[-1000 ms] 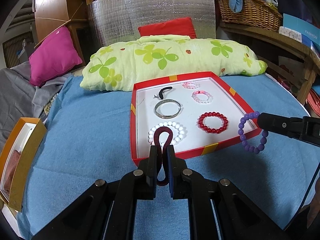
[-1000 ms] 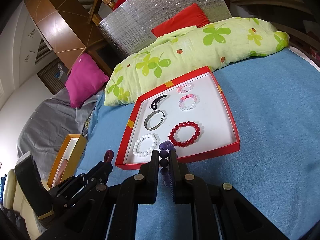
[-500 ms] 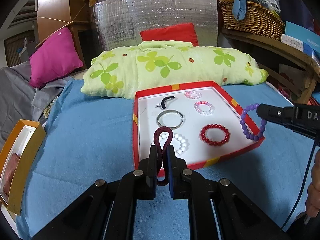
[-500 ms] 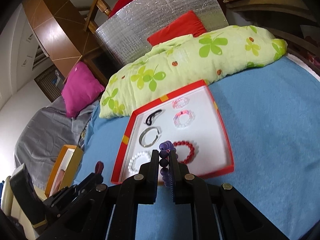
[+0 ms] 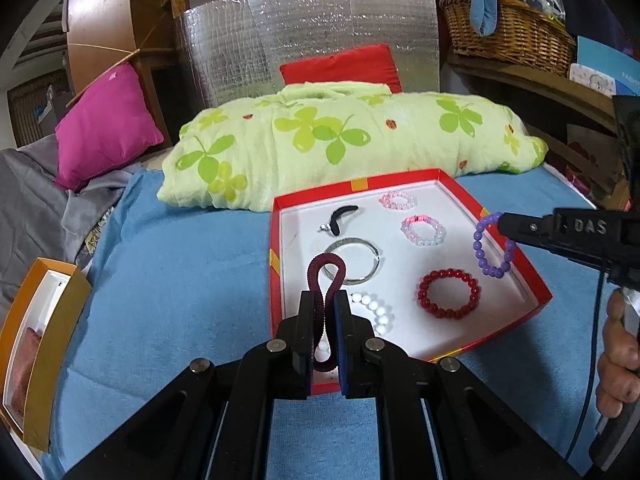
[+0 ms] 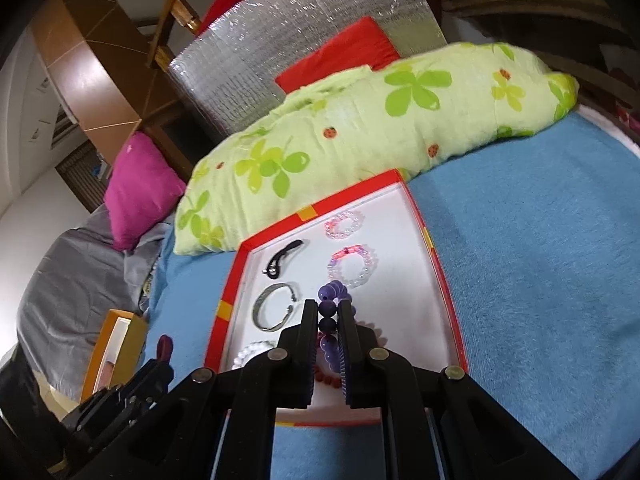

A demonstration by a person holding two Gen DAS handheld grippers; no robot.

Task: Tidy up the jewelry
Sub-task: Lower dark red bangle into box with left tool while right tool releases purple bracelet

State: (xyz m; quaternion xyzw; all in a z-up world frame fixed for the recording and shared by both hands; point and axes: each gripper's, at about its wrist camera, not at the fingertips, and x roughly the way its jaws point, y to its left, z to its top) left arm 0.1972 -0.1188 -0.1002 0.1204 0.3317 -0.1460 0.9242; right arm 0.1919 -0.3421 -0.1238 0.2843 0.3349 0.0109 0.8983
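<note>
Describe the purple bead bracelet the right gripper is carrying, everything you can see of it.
The purple bead bracelet is a ring of round, glossy lilac beads, plastic by the look, unbroken where visible. The right gripper is shut on a few beads at its top; the rest hangs as an open loop in the air over the right side of the red tray, touching nothing else that shows. From the right wrist view it appears edge-on.

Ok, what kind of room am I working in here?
Most likely a bedroom at home: the red tray sits on a blue bedspread, with a clover-print pillow and a pink cushion behind, plus a cluttered wicker basket on a shelf.
</note>
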